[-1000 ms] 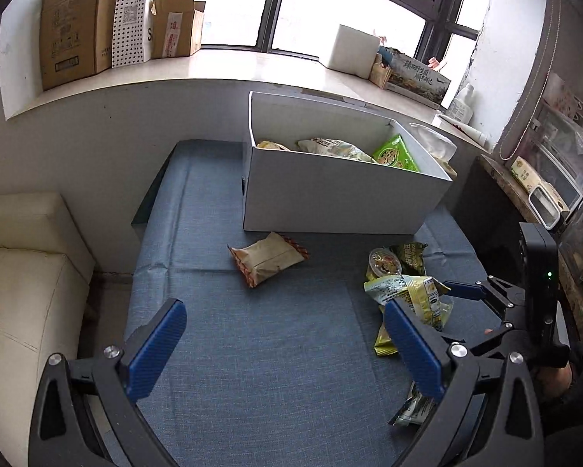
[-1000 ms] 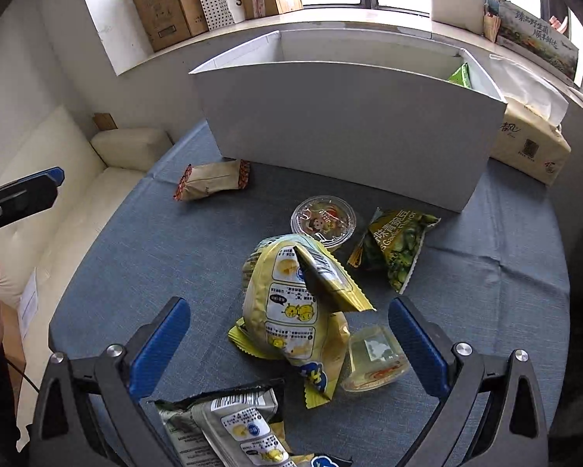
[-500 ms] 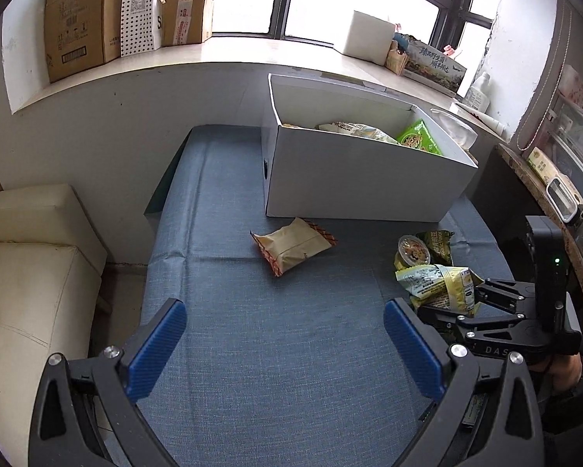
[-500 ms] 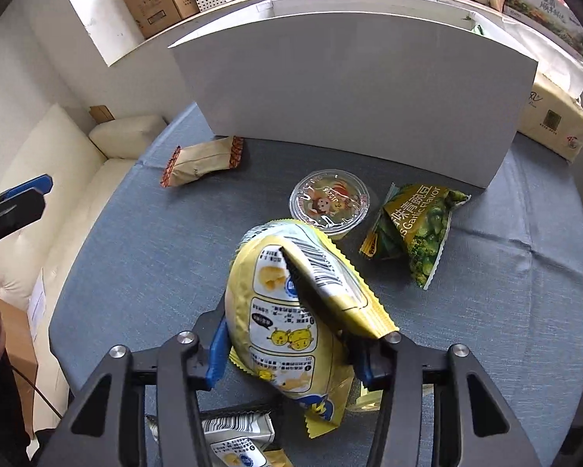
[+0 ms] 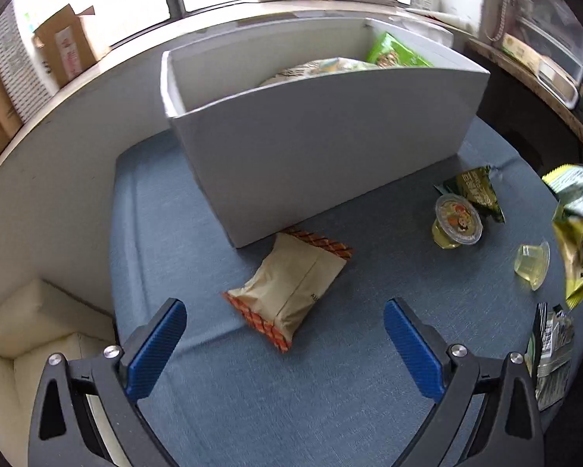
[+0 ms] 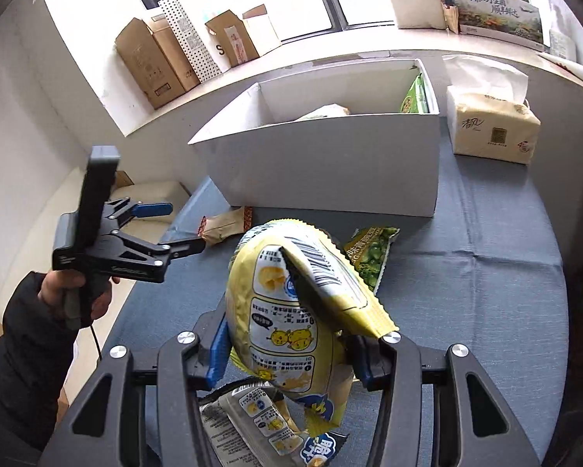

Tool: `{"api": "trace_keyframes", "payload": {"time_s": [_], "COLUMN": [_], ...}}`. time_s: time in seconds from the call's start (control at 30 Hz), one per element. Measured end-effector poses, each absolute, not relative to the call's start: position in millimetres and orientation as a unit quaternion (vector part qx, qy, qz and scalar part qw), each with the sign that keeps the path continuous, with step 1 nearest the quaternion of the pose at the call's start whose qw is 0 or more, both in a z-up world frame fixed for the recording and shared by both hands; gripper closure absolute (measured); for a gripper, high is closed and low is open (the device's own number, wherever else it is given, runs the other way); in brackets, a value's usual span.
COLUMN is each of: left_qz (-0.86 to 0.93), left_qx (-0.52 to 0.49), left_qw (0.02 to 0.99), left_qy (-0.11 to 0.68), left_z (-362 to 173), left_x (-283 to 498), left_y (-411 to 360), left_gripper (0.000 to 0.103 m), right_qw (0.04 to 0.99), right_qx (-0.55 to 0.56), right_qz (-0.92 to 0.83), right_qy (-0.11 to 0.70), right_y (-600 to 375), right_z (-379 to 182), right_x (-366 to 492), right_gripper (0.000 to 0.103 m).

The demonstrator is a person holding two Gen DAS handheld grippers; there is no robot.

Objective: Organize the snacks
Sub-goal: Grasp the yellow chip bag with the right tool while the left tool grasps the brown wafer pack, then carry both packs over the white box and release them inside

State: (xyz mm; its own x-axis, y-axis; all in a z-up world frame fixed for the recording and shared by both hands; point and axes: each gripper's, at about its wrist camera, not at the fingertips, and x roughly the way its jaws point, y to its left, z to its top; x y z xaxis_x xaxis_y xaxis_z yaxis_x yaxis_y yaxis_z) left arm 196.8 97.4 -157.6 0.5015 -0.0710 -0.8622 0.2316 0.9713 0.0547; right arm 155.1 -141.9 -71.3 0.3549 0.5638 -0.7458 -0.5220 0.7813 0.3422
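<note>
My right gripper point(image 6: 287, 354) is shut on a puffy yellow snack bag point(image 6: 291, 303) and holds it above the blue table; the bag also shows at the right edge of the left wrist view point(image 5: 575, 218). My left gripper point(image 5: 283, 334) is open and empty, just short of a tan packet with orange ends point(image 5: 291, 284) that lies by the white box point(image 5: 330, 144). The left gripper also shows in the right wrist view point(image 6: 174, 229). The box point(image 6: 330, 159) holds a green bag point(image 5: 396, 52) and other snacks.
A sealed jelly cup point(image 5: 458, 222), a small clear cup point(image 5: 532, 260), a green pea bag point(image 5: 476, 186) and a silver-yellow packet point(image 5: 552, 350) lie on the table's right side. A tissue pack point(image 6: 493, 128) stands right of the box. Cardboard boxes point(image 6: 155, 58) line the sill.
My right gripper closed on the yellow bag and lifted it off the table. My left gripper moved forward and down toward the tan packet, staying open.
</note>
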Motion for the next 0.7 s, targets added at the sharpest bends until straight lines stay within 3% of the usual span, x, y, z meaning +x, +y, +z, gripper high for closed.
{"api": "trace_keyframes", "payload": {"time_s": [0.27, 0.33, 0.47, 0.6, 0.7], "left_qz": [-0.124, -0.139, -0.145, -0.12, -0.116], "left_qx": [0.12, 0.095, 0.078, 0.066, 0.037], "left_qw": [0.841, 0.842, 0.846, 0.851, 0.859], "left_qy": [0.512, 0.512, 0.507, 0.507, 0.498], "left_z": [-194.2, -193.8, -188.6, -184.0, -175.4], "left_x": [229.6, 231.4, 227.5, 222.0, 206.5], "left_y": [96.0, 101.8, 106.7, 108.3, 114.5], "left_gripper": [0.001, 0.01, 0.047, 0.055, 0.056], "right_qw": [0.833, 0.832, 0.833, 0.83, 0.828], "right_qx": [0.055, 0.057, 0.066, 0.067, 0.065], "right_qz": [0.317, 0.316, 0.322, 0.328, 0.33], "right_qy": [0.45, 0.453, 0.446, 0.447, 0.448], "right_y": [-171.0, -173.3, -175.8, -172.9, -171.5], "right_z": [-63.5, -63.7, -63.3, -64.1, -66.1], "right_x": [144.2, 144.5, 143.3, 142.8, 141.4], "right_gripper": [0.049, 0.049, 0.049, 0.049, 0.049]}}
